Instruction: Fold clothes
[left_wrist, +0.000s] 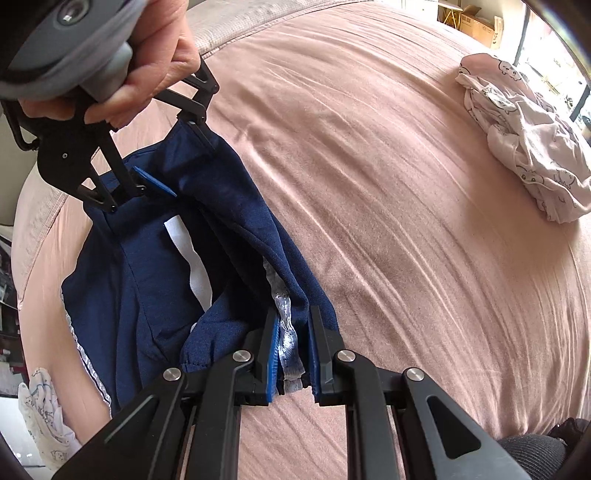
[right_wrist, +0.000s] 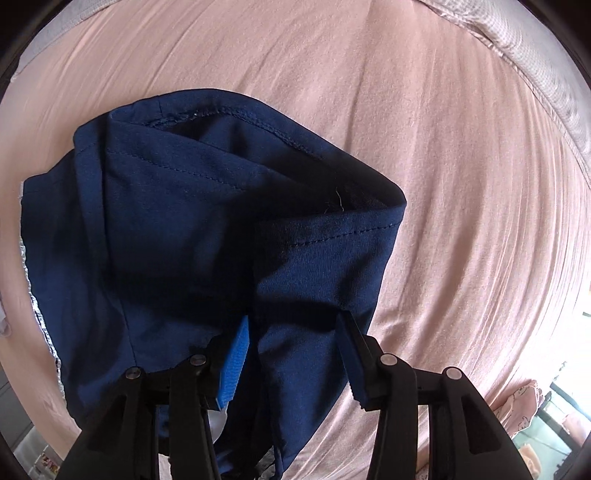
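Observation:
A navy garment (left_wrist: 147, 277) with a silver-grey side stripe and a white patch hangs over the pink bed sheet (left_wrist: 406, 221). My left gripper (left_wrist: 294, 314) is shut on its gathered grey-lined edge. A hand (left_wrist: 162, 55) holds my right gripper (left_wrist: 184, 166) at the upper left, fingers spread on either side of the garment's other end. In the right wrist view the navy garment (right_wrist: 184, 221) fills the middle with a stitched hem gaping open. The right gripper (right_wrist: 292, 317) stands open with a fold of the fabric lying between its fingers.
A crumpled heap of white and pink printed clothes (left_wrist: 524, 147) lies at the far right of the bed. Another white printed cloth (left_wrist: 40, 417) sits at the lower left. A grey textured bed edge (right_wrist: 535, 55) borders the sheet. Cardboard boxes (left_wrist: 476, 26) stand beyond.

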